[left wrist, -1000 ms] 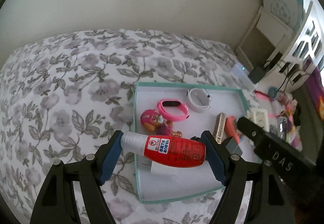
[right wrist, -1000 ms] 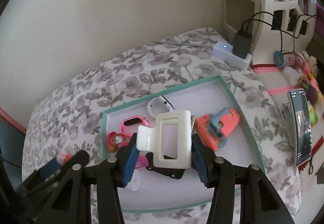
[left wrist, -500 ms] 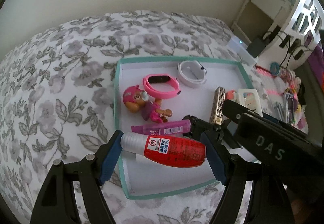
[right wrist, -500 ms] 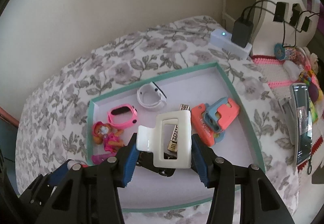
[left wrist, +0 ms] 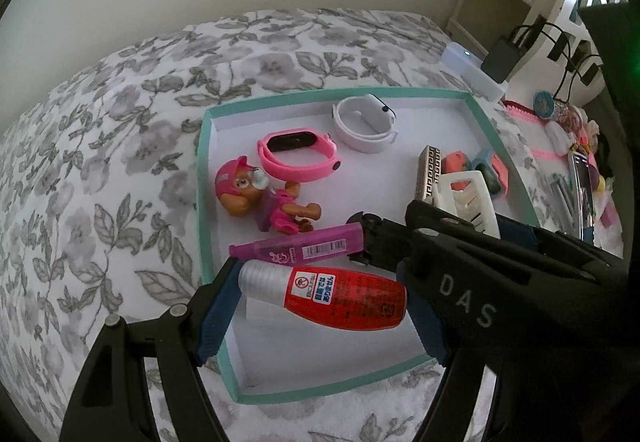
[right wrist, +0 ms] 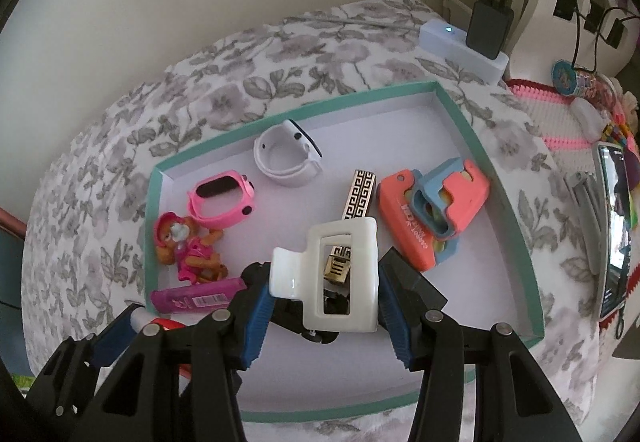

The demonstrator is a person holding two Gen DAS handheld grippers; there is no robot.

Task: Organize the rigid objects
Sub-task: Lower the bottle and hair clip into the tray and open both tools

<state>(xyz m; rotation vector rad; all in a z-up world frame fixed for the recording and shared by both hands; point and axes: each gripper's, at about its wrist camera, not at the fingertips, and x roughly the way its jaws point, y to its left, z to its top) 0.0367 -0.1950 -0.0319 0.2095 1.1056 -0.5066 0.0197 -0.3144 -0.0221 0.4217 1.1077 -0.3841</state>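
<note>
My left gripper (left wrist: pixel 320 306) is shut on a red glue bottle (left wrist: pixel 332 296) with a clear cap, held sideways over the near left corner of the teal-rimmed tray (left wrist: pixel 204 178). My right gripper (right wrist: pixel 326 290) is shut on a white hair claw clip (right wrist: pixel 332 274), held over the tray's (right wrist: pixel 504 194) middle; clip and gripper also show in the left wrist view (left wrist: pixel 466 198). In the tray lie a pink watch (right wrist: pixel 222 198), a white watch (right wrist: pixel 286 156), a toy pup figure (right wrist: pixel 188 246), a purple marker (right wrist: pixel 196 298), a gold patterned bar (right wrist: pixel 356 202) and an orange-blue toy (right wrist: pixel 432 210).
The tray sits on a floral bedspread (left wrist: pixel 100 170). A white power strip with a black charger (right wrist: pixel 464 42) lies past the tray's far right corner. A phone (right wrist: pixel 612 230) and small trinkets (right wrist: pixel 580 82) lie to the right of the tray. A black object (right wrist: pixel 316 326) lies under the clip.
Both grippers have moved forward and lower over the tray, still holding the bottle and the clip. The right gripper now reaches across the left wrist view.
</note>
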